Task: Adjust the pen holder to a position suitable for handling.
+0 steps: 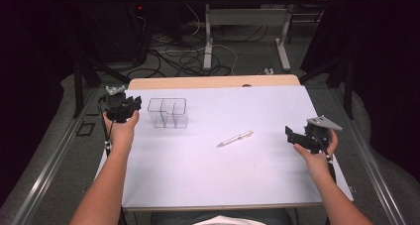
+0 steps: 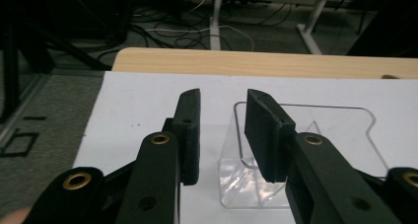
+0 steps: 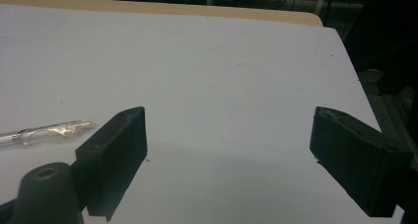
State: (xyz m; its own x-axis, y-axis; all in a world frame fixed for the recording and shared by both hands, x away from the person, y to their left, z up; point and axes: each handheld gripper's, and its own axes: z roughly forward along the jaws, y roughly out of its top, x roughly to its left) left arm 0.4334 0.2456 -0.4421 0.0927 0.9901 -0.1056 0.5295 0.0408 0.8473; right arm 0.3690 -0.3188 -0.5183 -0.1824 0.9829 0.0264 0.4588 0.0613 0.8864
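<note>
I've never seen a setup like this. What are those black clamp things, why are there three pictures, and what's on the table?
There is no robot here: a person holds a hand-operated clamp, called a gripper, in each hand. The high view looks down from above the person, showing the left gripper and the right gripper. The other two pictures come from small cameras riding on the grippers, each looking out along its own two black jaws. On the white table stand a clear plastic organizer with compartments, just ahead of the left gripper, and a pen lying near the middle. Both grippers are open and hold nothing; the right one's jaws are spread wider. Behind the table are cables on the floor.
</note>
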